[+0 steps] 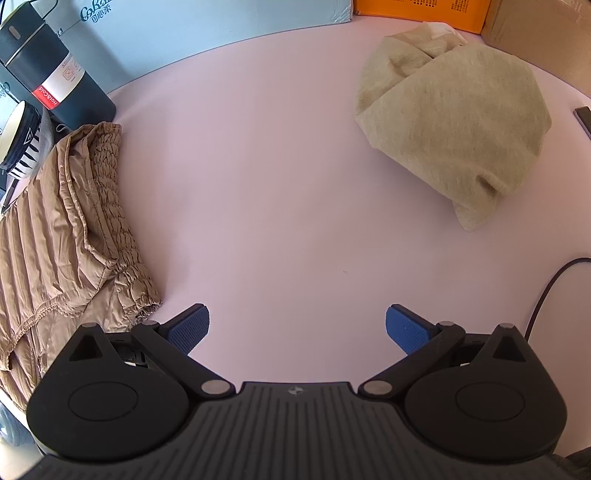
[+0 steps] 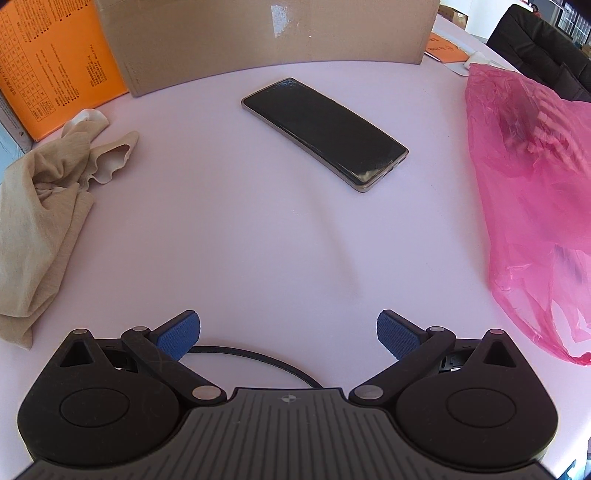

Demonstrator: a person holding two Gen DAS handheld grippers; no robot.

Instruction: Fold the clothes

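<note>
the left gripper (image 1: 297,328) hangs over the bare pale table (image 1: 277,184) with its blue pads spread wide, holding nothing. a tan ruched garment (image 1: 74,236) lies just beside its left finger, and a crumpled beige garment (image 1: 454,125) sits well ahead to the right. the right gripper (image 2: 288,334) is equally wide and empty; the beige garment (image 2: 40,218) lies to its left, a phone (image 2: 325,133) ahead, a pink plastic bag (image 2: 535,206) to its right.

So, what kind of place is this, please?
Probably a table in a home or office used as a work space: clothes lie among cardboard boxes, a phone and a pink plastic bag.
</note>
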